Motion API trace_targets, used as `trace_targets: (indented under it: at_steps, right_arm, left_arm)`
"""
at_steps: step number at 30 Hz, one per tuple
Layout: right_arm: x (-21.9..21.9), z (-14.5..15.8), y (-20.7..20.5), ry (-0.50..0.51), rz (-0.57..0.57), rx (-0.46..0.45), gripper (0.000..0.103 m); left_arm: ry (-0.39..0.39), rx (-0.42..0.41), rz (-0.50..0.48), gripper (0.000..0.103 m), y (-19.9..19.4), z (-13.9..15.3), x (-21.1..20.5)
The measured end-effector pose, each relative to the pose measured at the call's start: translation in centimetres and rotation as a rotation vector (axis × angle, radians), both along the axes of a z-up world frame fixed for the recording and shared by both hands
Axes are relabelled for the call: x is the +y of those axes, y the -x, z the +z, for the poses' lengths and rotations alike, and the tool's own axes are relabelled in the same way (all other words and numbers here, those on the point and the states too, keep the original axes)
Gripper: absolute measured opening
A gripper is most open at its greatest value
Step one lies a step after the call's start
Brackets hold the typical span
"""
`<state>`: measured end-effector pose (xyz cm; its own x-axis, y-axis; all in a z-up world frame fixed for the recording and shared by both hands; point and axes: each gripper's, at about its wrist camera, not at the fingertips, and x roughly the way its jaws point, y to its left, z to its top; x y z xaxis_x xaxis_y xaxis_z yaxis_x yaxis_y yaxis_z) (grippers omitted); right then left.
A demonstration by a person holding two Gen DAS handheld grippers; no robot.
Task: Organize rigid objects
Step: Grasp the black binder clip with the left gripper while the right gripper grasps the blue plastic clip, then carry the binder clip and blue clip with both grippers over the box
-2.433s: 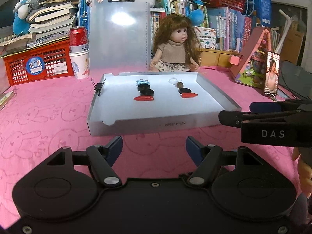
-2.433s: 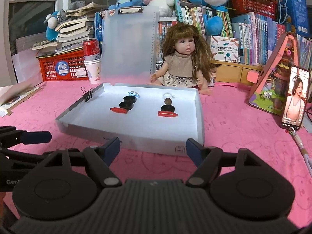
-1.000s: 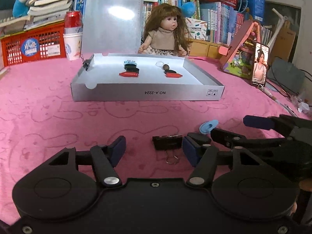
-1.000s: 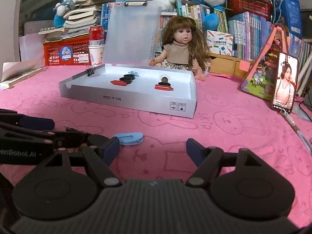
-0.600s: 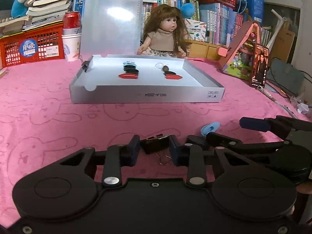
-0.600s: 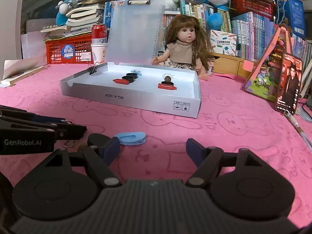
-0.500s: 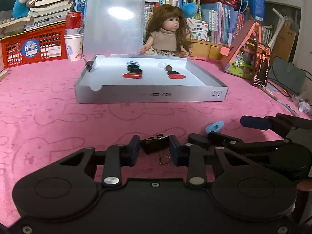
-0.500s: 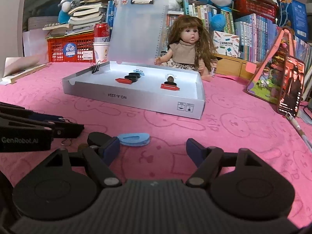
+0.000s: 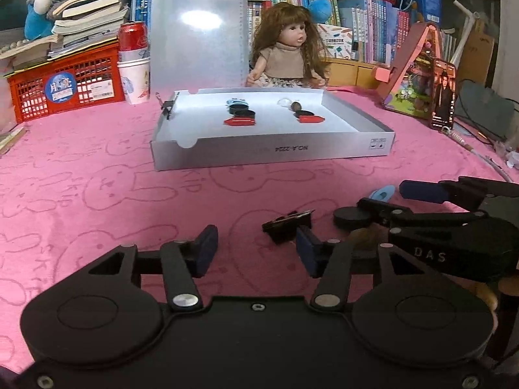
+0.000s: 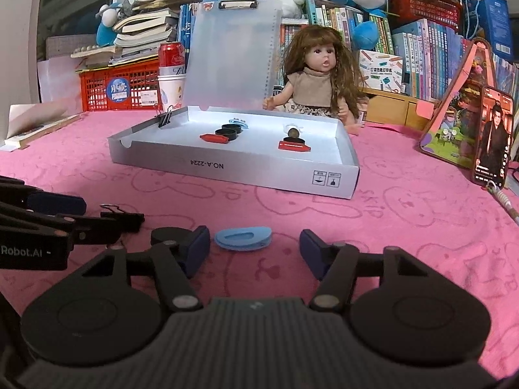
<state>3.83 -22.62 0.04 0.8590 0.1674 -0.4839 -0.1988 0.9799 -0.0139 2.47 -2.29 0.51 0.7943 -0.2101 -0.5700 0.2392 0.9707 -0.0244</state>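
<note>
Your left claw (image 9: 256, 246) has just let go: a moment ago its pads pinched the black binder clip (image 9: 287, 225); now the jaws have been opening and the clip lies tilted on the pink desk (image 9: 97, 178), beside the right pad. Your right claw (image 10: 254, 254), jaws closing but still apart, frames the blue clip (image 10: 242, 238), gripping nothing. The grey tray (image 9: 272, 152) sits well beyond, so neither piece is filed yet.
</note>
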Motion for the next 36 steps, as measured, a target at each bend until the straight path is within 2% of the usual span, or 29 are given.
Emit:
trace_targets:
  at_steps: [10, 14, 16, 18, 23, 30, 36]
  right_arm:
    - [0.0, 0.0, 0.2, -0.018, 0.0, -0.006, 0.058]
    - [0.2, 0.0, 0.2, -0.016, 0.005, -0.009, 0.053]
    - [0.2, 0.0, 0.2, -0.02, 0.007, -0.011, 0.051]
    - [0.2, -0.1, 0.2, -0.026, 0.013, -0.014, 0.043]
    - [0.0, -0.1, 0.4, -0.03, 0.002, -0.022, 0.043]
    - [-0.5, 0.0, 0.5, -0.035, -0.027, -0.025, 0.043]
    - [-0.6, 0.0, 0.6, -0.037, -0.035, -0.024, 0.043]
  left_arm:
    - [-0.034, -0.014, 0.107, 0.054, -0.1, 0.0, 1.9]
    - [0.028, -0.004, 0.057, 0.056, 0.4, 0.4, 1.8]
    - [0.036, -0.015, 0.04, 0.061, 0.7, 0.5, 1.2]
    - [0.039, -0.033, 0.038, 0.066, 0.8, 0.4, 0.5]
    - [0.053, -0.036, 0.055, 0.066, 0.3, 0.0, -0.6]
    - [0.033, -0.044, 0.065, 0.063, -0.7, -0.6, -1.5]
    - [0.022, -0.062, 0.066, 0.048, -1.0, -1.0, -1.9]
